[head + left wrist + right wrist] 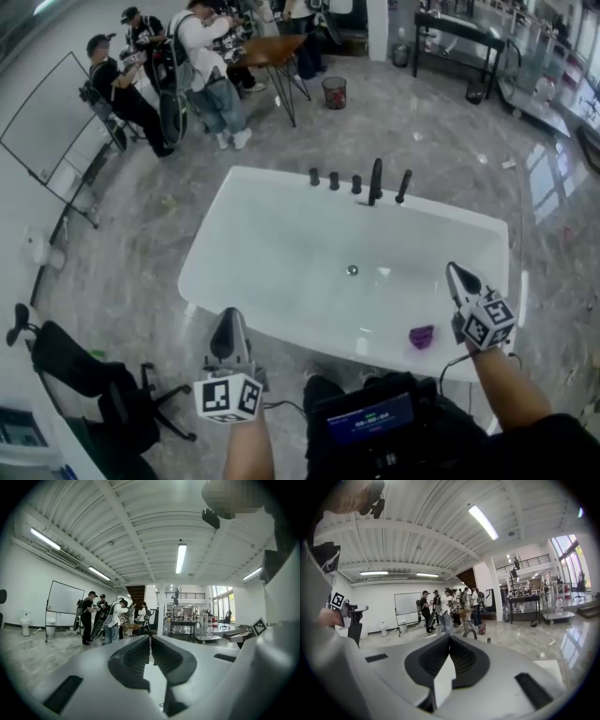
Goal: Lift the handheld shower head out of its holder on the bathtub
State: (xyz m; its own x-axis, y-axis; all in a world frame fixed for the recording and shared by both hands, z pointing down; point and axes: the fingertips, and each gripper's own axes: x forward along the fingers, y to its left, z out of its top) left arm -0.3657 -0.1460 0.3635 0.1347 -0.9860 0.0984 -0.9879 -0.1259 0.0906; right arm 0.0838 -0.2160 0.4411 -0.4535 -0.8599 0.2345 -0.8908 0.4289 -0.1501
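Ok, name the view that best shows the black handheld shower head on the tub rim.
The head view: the slim black handheld shower head stands whole on the far rim of the white bathtub. The right gripper view gives only a small dark stub that may be it; the left gripper view, nothing.

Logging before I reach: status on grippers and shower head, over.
Left gripper and right gripper shut, empty, near side of white bathtub. Slim black handheld shower head standing on far rim, untouched. Small purple object at near rim.
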